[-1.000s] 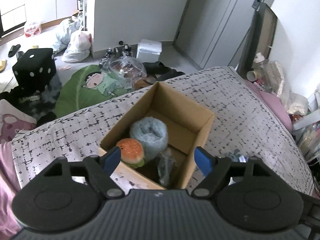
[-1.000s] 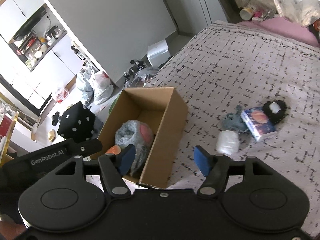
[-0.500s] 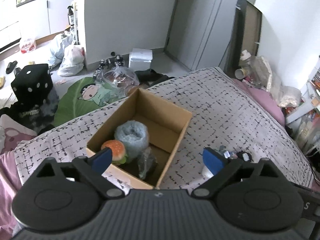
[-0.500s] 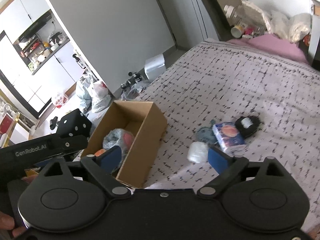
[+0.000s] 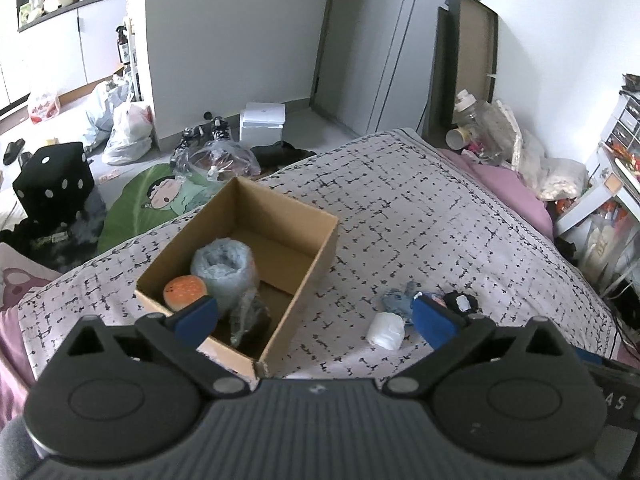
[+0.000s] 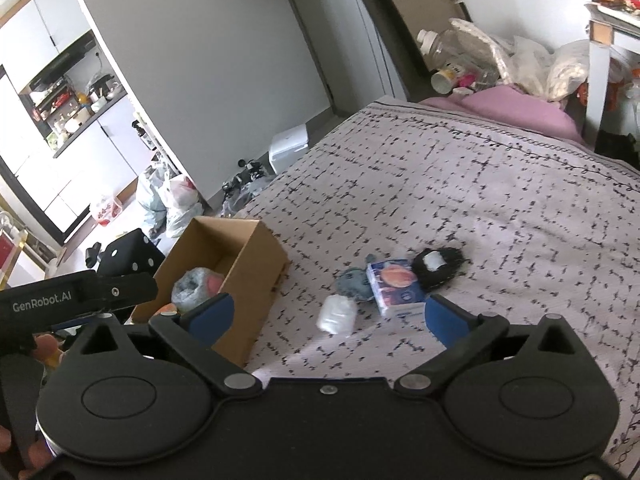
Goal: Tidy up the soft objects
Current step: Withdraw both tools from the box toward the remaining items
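Observation:
A cardboard box [image 5: 316, 248] stands open on the patterned bedspread [image 5: 420, 216]. It holds a blue fluffy roll [image 5: 222, 266], a burger toy [image 5: 185, 291] and a plastic-wrapped dark item [image 5: 248, 316]. To the right of the box [image 6: 256, 264] lie a white soft bundle [image 6: 337, 314], a blue-grey fluffy piece [image 6: 352, 284], a tissue pack [image 6: 396, 286] and a black fluffy item [image 6: 436, 264]. My left gripper [image 5: 314, 314] hangs above the box's near corner. My right gripper [image 6: 328, 314] hovers over the white bundle. The jaws of both are opening, with nothing between them.
Beyond the bed's far edge the floor holds a black dice cushion [image 5: 52, 184], a green cartoon mat [image 5: 160, 200], plastic bags [image 5: 128, 132] and a white box [image 5: 262, 122]. Bottles and bags crowd the bedside [image 5: 500, 128] at right. The left gripper's body [image 6: 76, 296] shows in the right wrist view.
Both grippers have drawn back and up from the box, and their jaws have spread wider. The loose items on the bed have come into the left wrist view.

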The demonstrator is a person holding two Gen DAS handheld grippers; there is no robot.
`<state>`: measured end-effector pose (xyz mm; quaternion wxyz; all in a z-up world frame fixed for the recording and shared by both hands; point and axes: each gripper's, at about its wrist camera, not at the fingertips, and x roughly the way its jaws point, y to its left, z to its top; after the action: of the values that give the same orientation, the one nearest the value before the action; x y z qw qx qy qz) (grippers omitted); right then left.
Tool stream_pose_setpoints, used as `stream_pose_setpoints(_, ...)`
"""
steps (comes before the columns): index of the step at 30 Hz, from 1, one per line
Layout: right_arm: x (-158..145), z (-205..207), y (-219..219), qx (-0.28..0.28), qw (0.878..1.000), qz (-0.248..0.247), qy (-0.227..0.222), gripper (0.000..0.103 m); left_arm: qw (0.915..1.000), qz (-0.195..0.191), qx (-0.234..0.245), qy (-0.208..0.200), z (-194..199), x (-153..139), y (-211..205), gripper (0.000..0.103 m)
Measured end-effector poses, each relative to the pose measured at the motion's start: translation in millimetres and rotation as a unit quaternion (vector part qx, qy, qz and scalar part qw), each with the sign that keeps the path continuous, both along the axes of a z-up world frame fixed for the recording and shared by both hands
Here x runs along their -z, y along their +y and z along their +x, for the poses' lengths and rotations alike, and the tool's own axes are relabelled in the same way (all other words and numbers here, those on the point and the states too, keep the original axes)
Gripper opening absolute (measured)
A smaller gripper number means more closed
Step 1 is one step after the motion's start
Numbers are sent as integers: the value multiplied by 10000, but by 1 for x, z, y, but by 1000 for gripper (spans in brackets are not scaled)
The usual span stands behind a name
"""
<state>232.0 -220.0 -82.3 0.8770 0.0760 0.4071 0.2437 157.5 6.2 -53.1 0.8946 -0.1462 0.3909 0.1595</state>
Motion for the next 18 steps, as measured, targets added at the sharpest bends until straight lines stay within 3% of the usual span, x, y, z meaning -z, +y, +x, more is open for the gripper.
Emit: stream_pose_setpoints(18, 8, 51, -76, 557, 9962, 567, 362, 103, 9998, -6, 95, 189, 29, 11, -43, 103)
